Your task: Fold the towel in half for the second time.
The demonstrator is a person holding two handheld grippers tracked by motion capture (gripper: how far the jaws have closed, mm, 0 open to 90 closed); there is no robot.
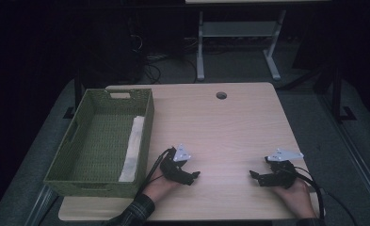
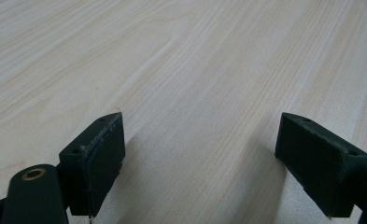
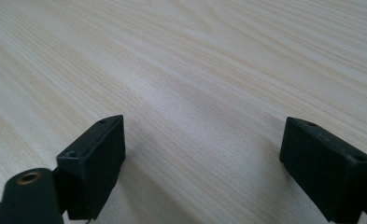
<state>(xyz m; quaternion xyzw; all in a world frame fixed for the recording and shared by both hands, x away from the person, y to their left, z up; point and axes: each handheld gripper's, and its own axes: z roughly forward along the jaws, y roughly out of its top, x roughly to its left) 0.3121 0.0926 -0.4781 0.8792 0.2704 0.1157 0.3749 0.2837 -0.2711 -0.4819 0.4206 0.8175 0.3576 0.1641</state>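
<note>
dim room, pale wooden table (image 1: 229, 122)

the table has a round cable hole (image 1: 221, 95) near its far edge and stands on grey carpet (image 1: 309, 117). beyond it, a second desk's white metal legs (image 1: 200, 47) and loose cables (image 1: 152, 70) lie in near darkness.

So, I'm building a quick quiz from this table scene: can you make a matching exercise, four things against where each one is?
Things:
1. green woven basket
2. folded white cloth
3. round hole
4. right gripper

Places:
A. in the tabletop near the far edge
B. on the left part of the table
C. low over the near right part of the table, jaws apart
D. inside the basket, along its right wall

Pairs: 1-B, 2-D, 3-A, 4-C
</note>
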